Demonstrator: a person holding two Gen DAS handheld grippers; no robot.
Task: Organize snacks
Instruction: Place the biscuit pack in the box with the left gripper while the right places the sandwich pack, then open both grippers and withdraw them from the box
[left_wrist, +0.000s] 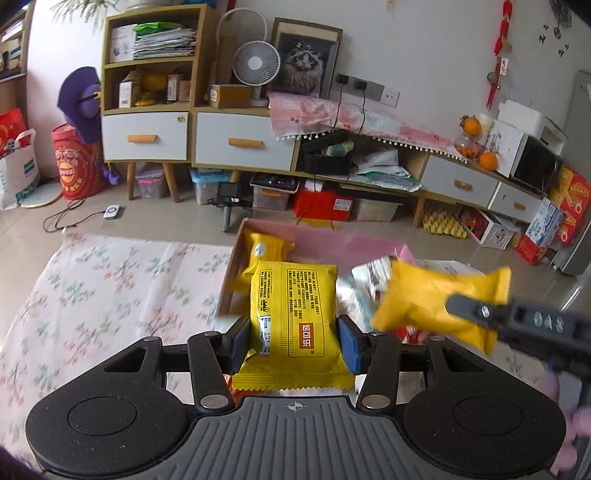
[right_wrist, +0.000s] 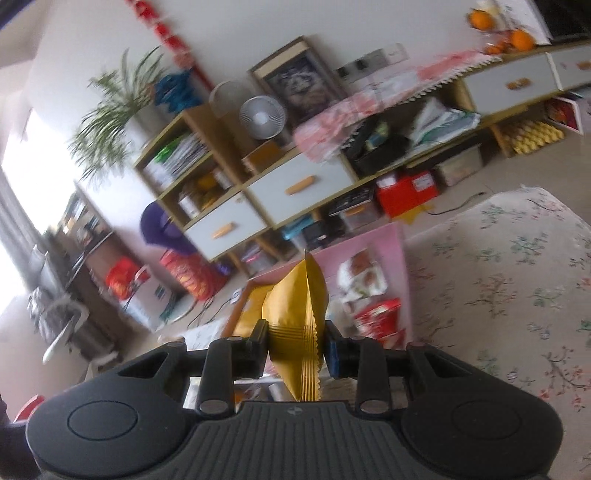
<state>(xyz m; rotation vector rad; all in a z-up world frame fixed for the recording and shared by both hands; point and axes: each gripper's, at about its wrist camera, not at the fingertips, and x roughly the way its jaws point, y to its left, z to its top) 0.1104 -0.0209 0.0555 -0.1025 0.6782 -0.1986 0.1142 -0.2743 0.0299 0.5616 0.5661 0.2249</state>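
My left gripper (left_wrist: 293, 341) is shut on a yellow snack packet (left_wrist: 291, 306), printed back up, held flat above the table. Just beyond it lies an open pink box (left_wrist: 332, 240) with another yellow packet (left_wrist: 267, 249) in its left part and white and red packets (left_wrist: 373, 273) further right. My right gripper (right_wrist: 297, 345) is shut on a second yellow packet (right_wrist: 299, 306), gripped edge-on by its crimped end. In the left wrist view that packet (left_wrist: 432, 302) hangs at the right, over the box's near right corner, with the right gripper's black finger (left_wrist: 480, 312) across it.
The table wears a floral cloth (left_wrist: 103, 291). Beyond the table are a tiled floor, a low wooden cabinet (left_wrist: 236, 140) with grey drawers, storage boxes under it, a small fan (left_wrist: 256, 62) and a framed cat picture. The pink box (right_wrist: 369, 251) holds red and white packets in the right wrist view.
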